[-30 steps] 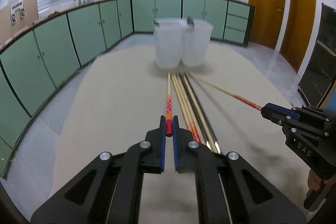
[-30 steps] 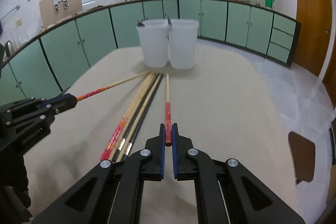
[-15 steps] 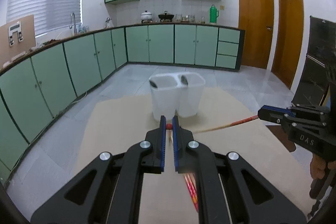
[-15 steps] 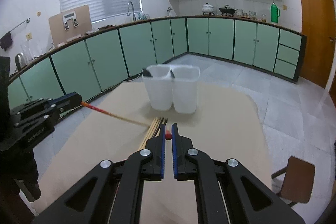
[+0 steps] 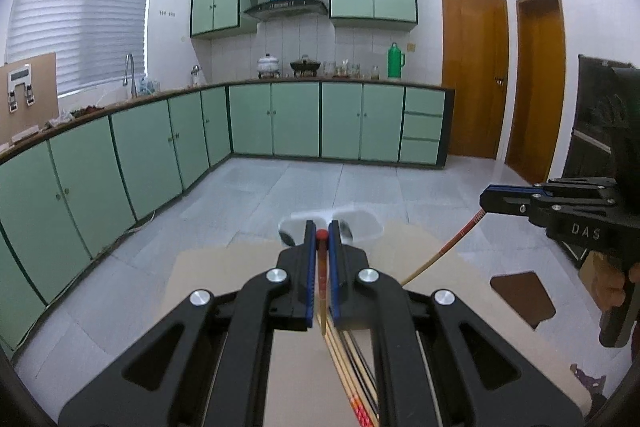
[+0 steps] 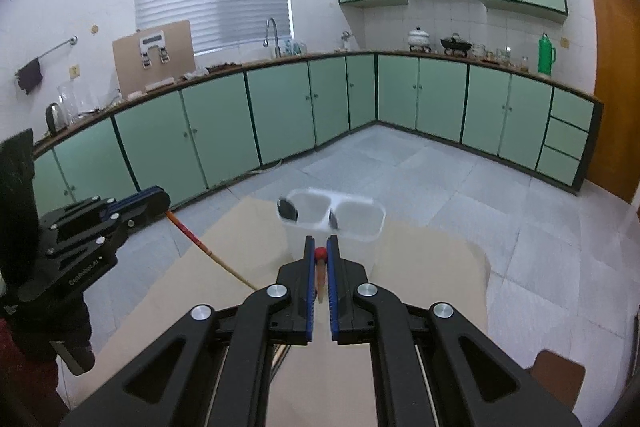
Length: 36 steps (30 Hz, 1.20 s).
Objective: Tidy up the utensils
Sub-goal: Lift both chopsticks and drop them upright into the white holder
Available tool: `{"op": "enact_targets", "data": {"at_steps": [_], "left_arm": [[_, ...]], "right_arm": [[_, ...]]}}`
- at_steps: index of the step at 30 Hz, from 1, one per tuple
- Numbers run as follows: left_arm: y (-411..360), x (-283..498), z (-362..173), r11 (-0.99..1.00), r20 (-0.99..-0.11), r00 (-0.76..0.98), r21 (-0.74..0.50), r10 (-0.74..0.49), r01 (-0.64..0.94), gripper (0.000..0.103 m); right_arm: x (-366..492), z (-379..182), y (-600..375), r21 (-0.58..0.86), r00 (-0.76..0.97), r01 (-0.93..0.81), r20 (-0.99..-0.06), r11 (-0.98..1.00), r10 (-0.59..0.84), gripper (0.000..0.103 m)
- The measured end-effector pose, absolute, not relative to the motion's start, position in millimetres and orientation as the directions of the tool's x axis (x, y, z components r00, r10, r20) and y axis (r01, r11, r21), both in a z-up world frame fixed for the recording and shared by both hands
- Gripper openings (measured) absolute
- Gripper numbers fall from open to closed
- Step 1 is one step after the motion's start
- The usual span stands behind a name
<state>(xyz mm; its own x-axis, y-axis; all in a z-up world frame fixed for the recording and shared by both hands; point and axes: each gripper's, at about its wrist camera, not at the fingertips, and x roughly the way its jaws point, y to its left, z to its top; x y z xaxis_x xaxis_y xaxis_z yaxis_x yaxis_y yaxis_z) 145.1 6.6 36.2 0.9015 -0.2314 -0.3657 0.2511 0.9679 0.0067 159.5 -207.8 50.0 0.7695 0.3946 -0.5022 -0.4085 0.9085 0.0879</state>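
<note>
While both grippers are hanging above the tan table (image 6: pixel 432 267), each one is pinching a chopstick of its own. At the lower middle of the left wrist view, the left gripper (image 5: pixel 322 239) is clamping a red-tipped chopstick (image 5: pixel 321 267), whose red end is poking out between the blue pads while its pale shaft is slanting down toward the table. At the lower middle of the right wrist view, the right gripper (image 6: pixel 319 255) is squeezing another red-tipped chopstick (image 6: pixel 320 269) the same way. More chopsticks (image 5: pixel 352 371) are lying bundled on the table, showing at the bottom of the left view, beneath the left gripper. Two translucent white tubs (image 6: pixel 336 223) are standing side by side at the far edge of the table, just beyond the fingertips, with a dark utensil end (image 6: pixel 287 209) leaning at the left tub's rim. Green cabinets (image 6: pixel 280 115) are lining the walls behind.
</note>
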Motion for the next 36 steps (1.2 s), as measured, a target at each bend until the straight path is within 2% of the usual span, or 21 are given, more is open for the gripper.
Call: {"op": "enact_targets", "data": {"at_steps": [10,18,24,34,36], "left_arm": [[-5,173,94,0.965,-0.217,0.942,0.0,-0.256,0.262,0.005],[-30,227,103,0.969,-0.169,0.956,0.017,-0.239,0.246,0.005],[-44,269,76,0.974,-0.229,0.951,0.04,-0.209,0.224,0.005],[-31,323,24,0.978,-0.389,0.903,0.019,-0.182,0.206,0.007],[-25,326,18,0.98,-0.409,0.895,0.014,-0.177,0.2,0.009]], "right_arm": [[186,112,-216,0.065,0.832,-0.389,-0.404,0.919,0.381,0.006],[234,100,-201,0.005,0.839,-0.345,-0.446,0.939,0.311,0.005],[265,76,-193,0.0,0.827,-0.322,-0.487,0.947,0.281,0.006],[298,39,-187,0.027,0.777,-0.318,-0.565,0.948,0.277,0.006],[301,33,-191,0.045,0.774,-0.307,-0.57,0.951,0.277,0.011]]}}
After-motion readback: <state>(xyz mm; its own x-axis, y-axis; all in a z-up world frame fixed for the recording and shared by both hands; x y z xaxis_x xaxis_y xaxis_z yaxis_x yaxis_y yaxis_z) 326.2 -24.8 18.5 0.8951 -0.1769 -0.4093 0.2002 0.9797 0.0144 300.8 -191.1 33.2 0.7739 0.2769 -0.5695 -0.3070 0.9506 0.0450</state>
